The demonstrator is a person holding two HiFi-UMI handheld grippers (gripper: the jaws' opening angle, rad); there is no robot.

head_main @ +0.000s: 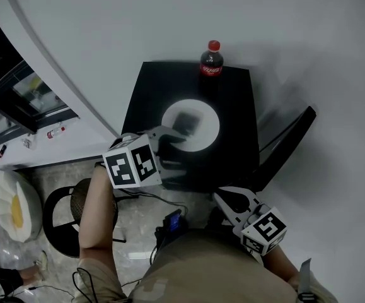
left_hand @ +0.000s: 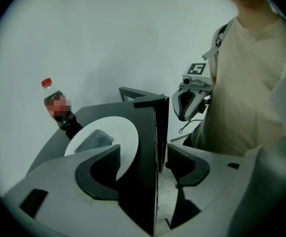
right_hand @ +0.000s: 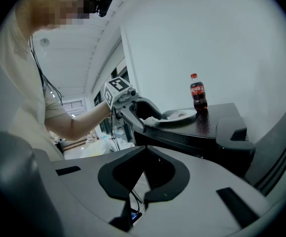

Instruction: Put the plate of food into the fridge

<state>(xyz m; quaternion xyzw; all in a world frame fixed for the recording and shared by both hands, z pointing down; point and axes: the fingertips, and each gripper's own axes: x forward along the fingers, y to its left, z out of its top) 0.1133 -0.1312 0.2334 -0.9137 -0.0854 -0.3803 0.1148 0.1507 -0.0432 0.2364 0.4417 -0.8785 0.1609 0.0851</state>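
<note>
A white plate (head_main: 210, 137) with a dark piece of food (head_main: 185, 122) lies on top of the low black fridge (head_main: 236, 106). A cola bottle (head_main: 212, 60) stands at the top's far edge. My left gripper (head_main: 173, 150) is at the plate's near left rim, jaws open. In the left gripper view the plate (left_hand: 125, 132) lies partly behind the left finger (left_hand: 98, 172), and the fridge's corner stands between the jaws; nothing is gripped. My right gripper (head_main: 229, 197) hangs shut and empty close to the person's body, short of the fridge's front.
The fridge's black door (head_main: 289, 141) stands swung out to the right. A round black stool (head_main: 65, 216) and a white and yellow object (head_main: 15, 207) sit on the floor at the left. A dark glass-fronted cabinet (head_main: 24, 100) stands at the far left.
</note>
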